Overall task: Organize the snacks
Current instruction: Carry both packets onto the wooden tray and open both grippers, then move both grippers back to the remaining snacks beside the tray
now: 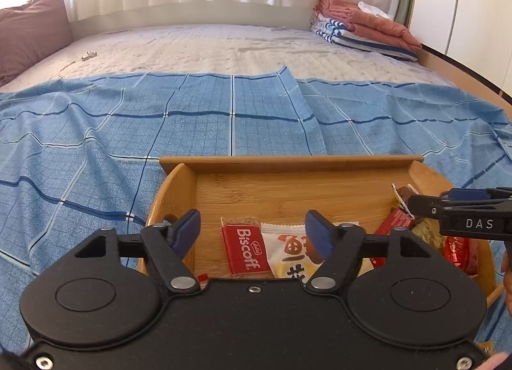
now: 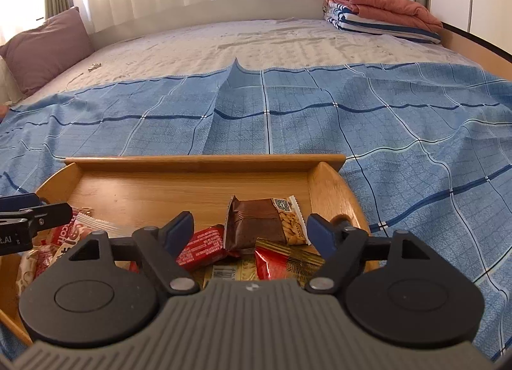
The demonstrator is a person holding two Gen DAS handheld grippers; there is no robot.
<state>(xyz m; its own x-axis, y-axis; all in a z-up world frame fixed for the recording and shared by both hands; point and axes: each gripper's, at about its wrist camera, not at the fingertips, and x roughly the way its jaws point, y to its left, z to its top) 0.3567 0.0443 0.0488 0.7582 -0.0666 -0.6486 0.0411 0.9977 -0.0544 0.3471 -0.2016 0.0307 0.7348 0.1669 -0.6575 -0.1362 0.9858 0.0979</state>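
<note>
A wooden tray (image 1: 288, 163) rests on a blue checked cloth and holds several wrapped snacks. My left gripper (image 1: 252, 231) hangs open over the tray's left part, above a red Biscoff packet (image 1: 244, 250) and a white packet with orange print (image 1: 292, 253); nothing is pressed between its pads. My right gripper (image 2: 251, 231) is open over the tray's (image 2: 204, 160) right part, above a brown peanut-bar wrapper (image 2: 256, 224), a red packet (image 2: 203, 247) and a red-and-gold packet (image 2: 278, 259). Each gripper shows at the other view's edge: the right gripper (image 1: 460, 215), the left gripper (image 2: 28, 219).
The blue checked cloth (image 1: 96, 146) covers the near half of a bed. Behind it lies a pale quilted mattress (image 1: 208, 47). A mauve pillow (image 1: 28, 37) is at the far left and folded blankets (image 1: 361, 27) at the far right. White curtains hang behind.
</note>
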